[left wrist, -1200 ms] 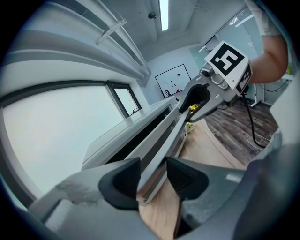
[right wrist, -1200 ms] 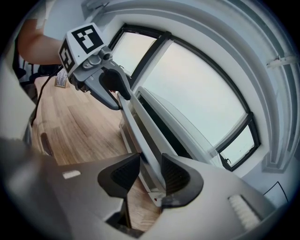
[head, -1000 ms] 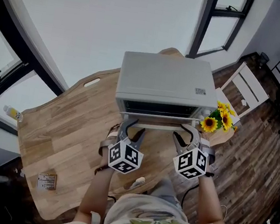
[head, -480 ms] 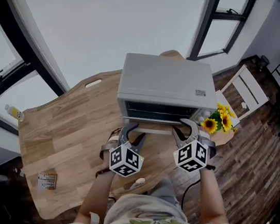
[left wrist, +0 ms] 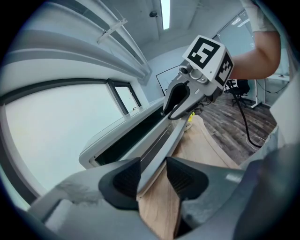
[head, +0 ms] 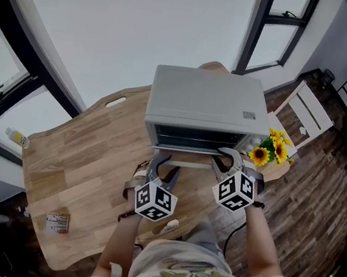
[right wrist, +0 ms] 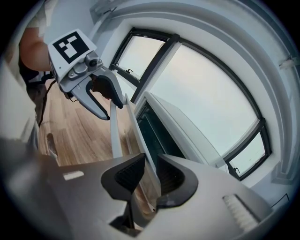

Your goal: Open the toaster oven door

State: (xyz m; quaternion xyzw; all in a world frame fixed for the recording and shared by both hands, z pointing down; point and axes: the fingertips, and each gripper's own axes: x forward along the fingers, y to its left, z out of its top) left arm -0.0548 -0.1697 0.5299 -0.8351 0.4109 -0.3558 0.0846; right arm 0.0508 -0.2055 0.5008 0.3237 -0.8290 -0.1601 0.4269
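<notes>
A silver toaster oven [head: 202, 100] stands on the wooden table [head: 87, 154] with its front towards me. Its door [right wrist: 138, 136] stands slightly ajar at the top. My left gripper [head: 162, 160] [left wrist: 152, 176] straddles the left end of the handle bar [left wrist: 168, 140]; wood shows between the bar and one pad, so the jaws are open. My right gripper [head: 222, 156] [right wrist: 151, 176] is at the handle's right end. Its jaws are closing, and the door's top edge fills the narrow gap between the pads.
Yellow sunflowers [head: 269, 149] sit just right of the oven at the table's edge. A white chair [head: 307, 106] stands beyond them on the dark plank floor. A small card [head: 57, 222] lies near the table's front left corner. Windows run behind the oven.
Both grippers moved a little forward onto the oven's handle. The right gripper's jaws narrowed around the door's edge. The left jaws kept their width.
</notes>
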